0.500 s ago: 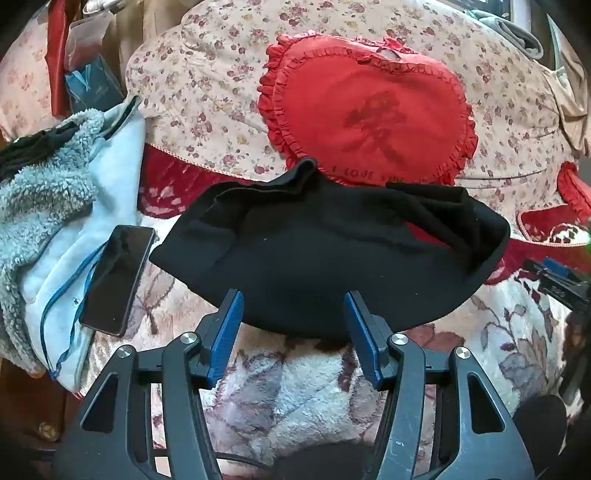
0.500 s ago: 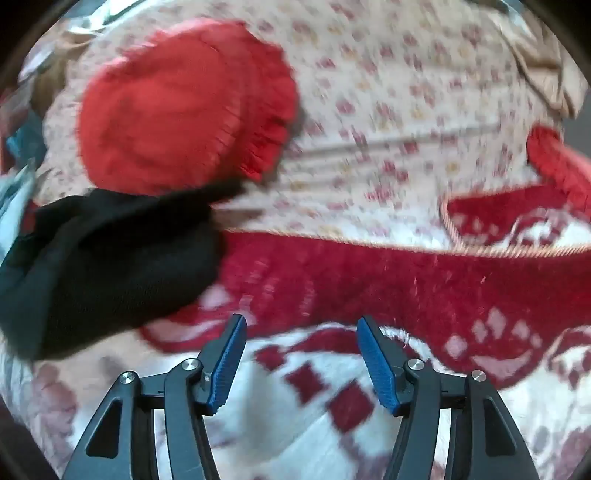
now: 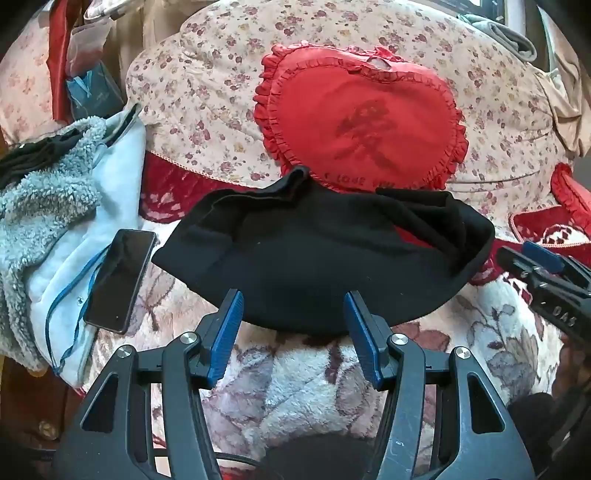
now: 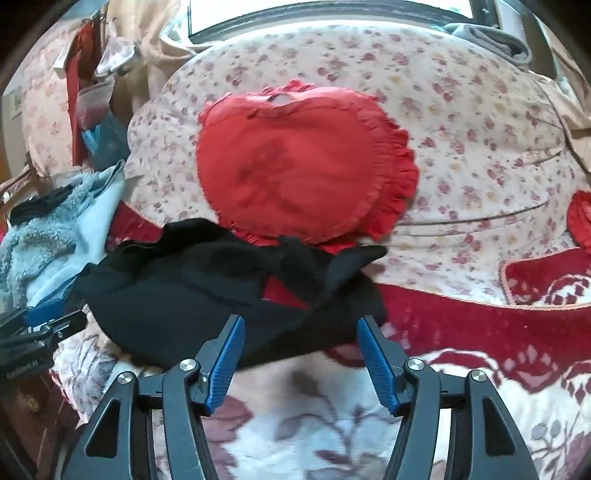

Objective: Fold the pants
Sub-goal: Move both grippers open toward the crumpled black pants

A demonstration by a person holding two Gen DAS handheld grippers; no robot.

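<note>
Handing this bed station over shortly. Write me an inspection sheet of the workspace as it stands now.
Surface: plush floral blanket on a bed, red patterned band behind it.
Job's things: black fabric pants, bunched in a loose heap, not yet folded flat.
Clutter: dark smartphone lying on a pale blue fleece-lined garment left of the pants; red heart-shaped frilled cushion behind the pants.
Grippers: left tool open, tips at the pants' near edge; right tool open, over the pants' right end; neither grips.
Cables: thin blue cord on the garment.
Surroundings: floral quilt, window frame.
</note>
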